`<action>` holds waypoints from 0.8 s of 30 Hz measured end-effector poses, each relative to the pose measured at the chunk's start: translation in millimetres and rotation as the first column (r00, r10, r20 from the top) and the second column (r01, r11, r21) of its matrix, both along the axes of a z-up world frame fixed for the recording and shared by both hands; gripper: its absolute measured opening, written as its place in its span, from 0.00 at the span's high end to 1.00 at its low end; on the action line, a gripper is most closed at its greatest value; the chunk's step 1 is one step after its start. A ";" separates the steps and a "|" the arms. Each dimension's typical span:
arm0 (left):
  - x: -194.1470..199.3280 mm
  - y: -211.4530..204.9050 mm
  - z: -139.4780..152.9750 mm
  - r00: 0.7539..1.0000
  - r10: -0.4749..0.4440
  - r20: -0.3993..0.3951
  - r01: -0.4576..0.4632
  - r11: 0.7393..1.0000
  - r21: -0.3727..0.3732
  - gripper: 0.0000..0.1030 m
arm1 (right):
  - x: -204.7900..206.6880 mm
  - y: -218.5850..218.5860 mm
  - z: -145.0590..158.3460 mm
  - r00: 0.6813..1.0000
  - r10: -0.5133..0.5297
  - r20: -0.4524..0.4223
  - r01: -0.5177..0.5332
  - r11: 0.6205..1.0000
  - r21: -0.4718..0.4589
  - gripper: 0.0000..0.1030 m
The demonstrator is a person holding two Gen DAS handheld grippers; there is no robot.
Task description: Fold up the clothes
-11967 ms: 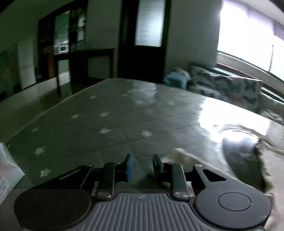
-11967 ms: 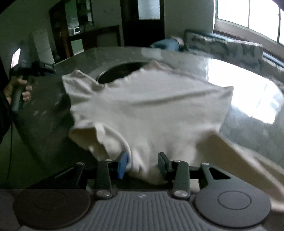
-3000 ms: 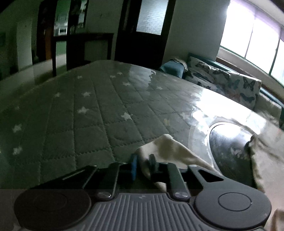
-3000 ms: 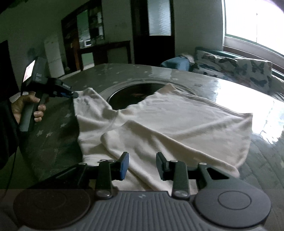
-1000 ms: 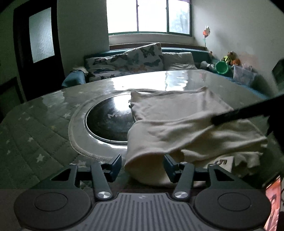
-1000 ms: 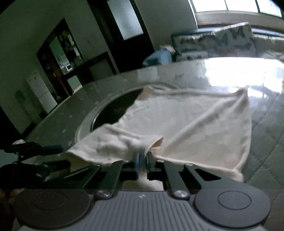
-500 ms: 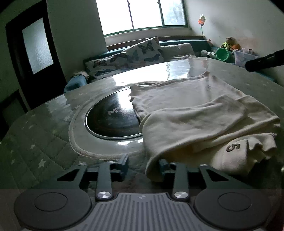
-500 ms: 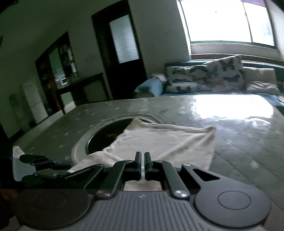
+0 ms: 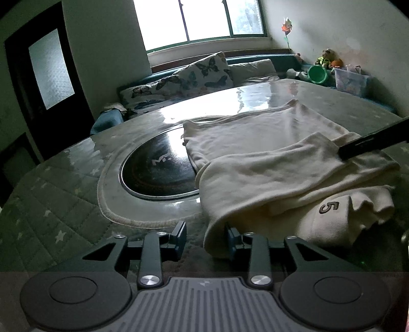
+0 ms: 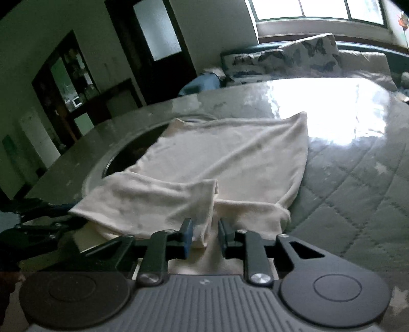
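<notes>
Daylight from a wide window (image 9: 199,20) falls on a round table (image 9: 51,204) covered with a quilted, star-printed cloth under clear plastic, with a dark glass disc (image 9: 158,168) sunk in its middle. Behind the table runs a bench with butterfly cushions (image 9: 202,74). A cream shirt (image 9: 268,158) lies partly folded on the table, overlapping the right edge of the disc, one layer turned back over the body and a cuff marked with a 5 at its near right. The left gripper (image 9: 205,238) sits at the shirt's near corner, jaws opening, the hem lying just inside the right finger with a gap to the left one. The right gripper (image 10: 204,236) is opening too, a fold of sleeve loose between its fingers.
</notes>
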State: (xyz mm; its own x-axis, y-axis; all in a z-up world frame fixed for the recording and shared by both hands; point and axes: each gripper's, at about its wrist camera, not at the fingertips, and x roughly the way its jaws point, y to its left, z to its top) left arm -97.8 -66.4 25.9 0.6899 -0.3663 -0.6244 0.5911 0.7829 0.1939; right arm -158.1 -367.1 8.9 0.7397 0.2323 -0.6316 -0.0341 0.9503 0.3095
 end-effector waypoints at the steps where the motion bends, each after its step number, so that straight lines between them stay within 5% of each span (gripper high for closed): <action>1: 0.0 0.2 -0.1 1.000 -0.001 0.001 0.001 1.000 0.002 0.65 | 1.1 0.7 -0.3 1.000 -0.001 0.002 0.001 1.000 0.004 0.79; 3: 0.0 0.6 -0.3 1.000 -0.002 0.003 0.002 1.000 0.005 0.65 | 2.3 3.4 0.4 1.000 0.012 0.000 -0.012 1.000 0.008 0.82; 5: 0.1 0.1 -1.3 1.000 -0.002 0.011 0.002 1.000 0.014 0.64 | 0.6 7.4 2.7 1.000 0.024 0.005 -0.024 1.000 -0.011 0.96; 14: -2.2 -2.0 -4.3 1.000 -0.011 0.029 0.010 0.999 0.032 0.64 | -40.2 7.0 42.9 0.993 0.010 0.114 0.003 0.994 -0.107 0.97; 22: -2.7 -2.3 -4.8 0.999 -0.028 0.039 0.026 0.998 0.052 0.63 | -55.8 2.3 18.4 1.000 -0.019 0.018 0.021 0.993 -0.112 0.93; 24: -4.0 -0.8 -3.9 0.999 -0.029 0.038 0.027 0.998 0.059 0.54 | -55.5 0.9 19.7 0.999 -0.022 0.023 0.025 0.993 -0.118 0.88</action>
State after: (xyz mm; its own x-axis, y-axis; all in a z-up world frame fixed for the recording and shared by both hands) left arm -101.8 -67.2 22.0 0.7038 -0.3494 -0.6186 0.6040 0.7527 0.2620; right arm -213.6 -366.2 28.6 0.7580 0.1391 -0.6373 -0.0169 0.9809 0.1939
